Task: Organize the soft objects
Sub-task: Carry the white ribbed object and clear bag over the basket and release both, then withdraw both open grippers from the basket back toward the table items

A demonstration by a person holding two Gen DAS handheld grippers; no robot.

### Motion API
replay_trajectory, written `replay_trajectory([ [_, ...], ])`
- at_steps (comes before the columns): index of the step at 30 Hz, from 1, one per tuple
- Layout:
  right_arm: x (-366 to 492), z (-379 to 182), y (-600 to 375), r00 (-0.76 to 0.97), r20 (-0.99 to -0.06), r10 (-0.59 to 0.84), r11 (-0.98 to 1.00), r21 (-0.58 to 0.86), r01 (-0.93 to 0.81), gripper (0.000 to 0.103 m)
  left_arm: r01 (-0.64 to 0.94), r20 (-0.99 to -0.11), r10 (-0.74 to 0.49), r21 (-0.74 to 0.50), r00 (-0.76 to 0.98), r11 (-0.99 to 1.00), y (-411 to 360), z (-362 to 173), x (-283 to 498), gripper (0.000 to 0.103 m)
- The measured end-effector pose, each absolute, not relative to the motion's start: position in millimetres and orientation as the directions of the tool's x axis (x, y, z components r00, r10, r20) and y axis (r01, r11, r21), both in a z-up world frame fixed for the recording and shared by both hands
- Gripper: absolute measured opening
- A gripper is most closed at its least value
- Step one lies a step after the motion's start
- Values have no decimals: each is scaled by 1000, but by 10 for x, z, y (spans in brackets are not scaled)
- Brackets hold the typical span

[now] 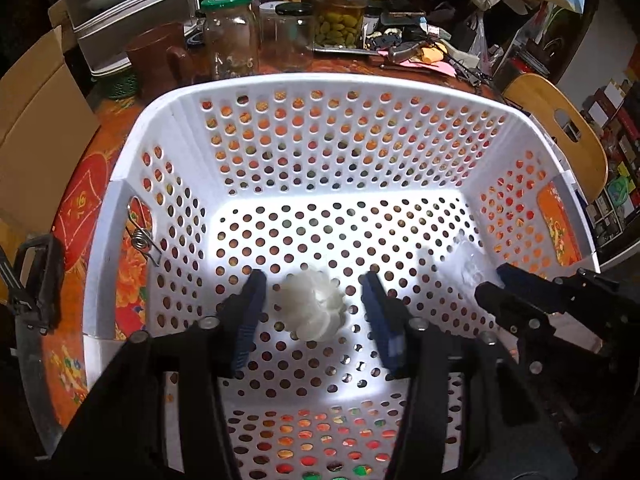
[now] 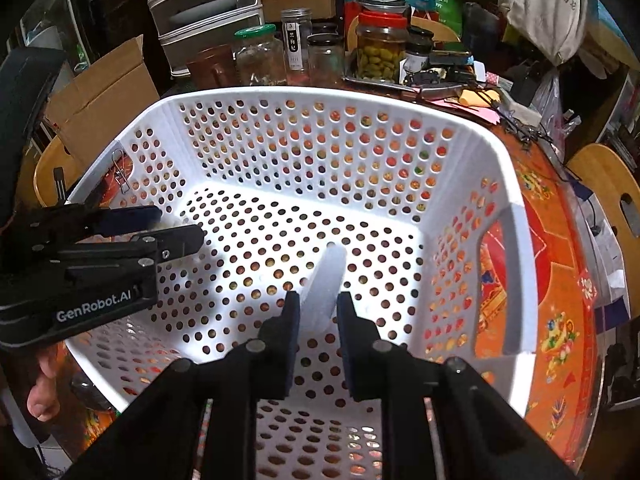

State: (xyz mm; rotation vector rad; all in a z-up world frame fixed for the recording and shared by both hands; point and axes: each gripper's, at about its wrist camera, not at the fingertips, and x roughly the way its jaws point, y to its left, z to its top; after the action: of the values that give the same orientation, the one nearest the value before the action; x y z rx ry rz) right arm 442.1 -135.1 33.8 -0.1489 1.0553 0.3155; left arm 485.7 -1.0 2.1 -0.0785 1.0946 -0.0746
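A white perforated laundry basket [image 1: 132, 184] [image 2: 516, 240] stands on the orange patterned table. My left gripper [image 1: 312, 300] is open inside the basket, its fingers on either side of a white ruffled soft object [image 1: 310, 306] that lies on the basket floor; it is not gripped. In the right wrist view the left gripper [image 2: 180, 226] comes in from the left. My right gripper [image 2: 318, 310] is shut on a pale, translucent soft piece [image 2: 326, 284] and holds it over the basket floor. It also shows in the left wrist view [image 1: 494, 282] at the right.
Glass jars [image 1: 230, 36] [image 2: 380, 50], a brown mug [image 1: 158, 58], grey drawers [image 2: 204, 4] and clutter stand behind the basket. A metal clip [image 1: 140, 238] hangs on the basket's left handle. Cardboard boxes [image 2: 100, 96] and wooden chairs [image 1: 560, 132] flank the table.
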Motion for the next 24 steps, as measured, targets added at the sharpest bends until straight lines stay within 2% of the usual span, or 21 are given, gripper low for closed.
replay_trajectory([
  [3, 4404, 358, -1374, 462, -868, 181, 950, 33, -311, 21, 25, -872, -91, -90, 481, 996, -20, 88, 4821, 65],
  [8, 4309, 491, -1417, 501, -840, 207, 950, 49, -309, 41, 28, -838, -94, -93, 538, 995, -4, 281, 4706, 73],
  [9, 4280, 527, -1421, 509, -833, 215, 948, 53, -313, 47, 29, -826, -95, -95, 555, 995, 6, 344, 4662, 76],
  [10, 4253, 567, -1428, 520, -826, 218, 948, 52, -314, 61, 31, -817, -97, -96, 569, 995, 17, 395, 4624, 77],
  [12, 4190, 659, -1456, 546, -805, 233, 946, 59, -318, 75, 30, -790, -93, -94, 606, 995, 48, 532, 4512, 84],
  [16, 4040, 821, -1525, 578, -769, 274, 940, 87, -330, 82, 22, -748, -66, -69, 660, 997, 91, 763, 4315, 91],
  [20, 3871, 916, -1564, 609, -746, 270, 941, 70, -331, 83, 28, -714, -50, -43, 699, 999, 101, 930, 4107, 103],
  [24, 3636, 976, -1607, 635, -718, 285, 937, 68, -344, 83, 38, -683, -58, -44, 728, 998, 124, 1048, 3845, 103],
])
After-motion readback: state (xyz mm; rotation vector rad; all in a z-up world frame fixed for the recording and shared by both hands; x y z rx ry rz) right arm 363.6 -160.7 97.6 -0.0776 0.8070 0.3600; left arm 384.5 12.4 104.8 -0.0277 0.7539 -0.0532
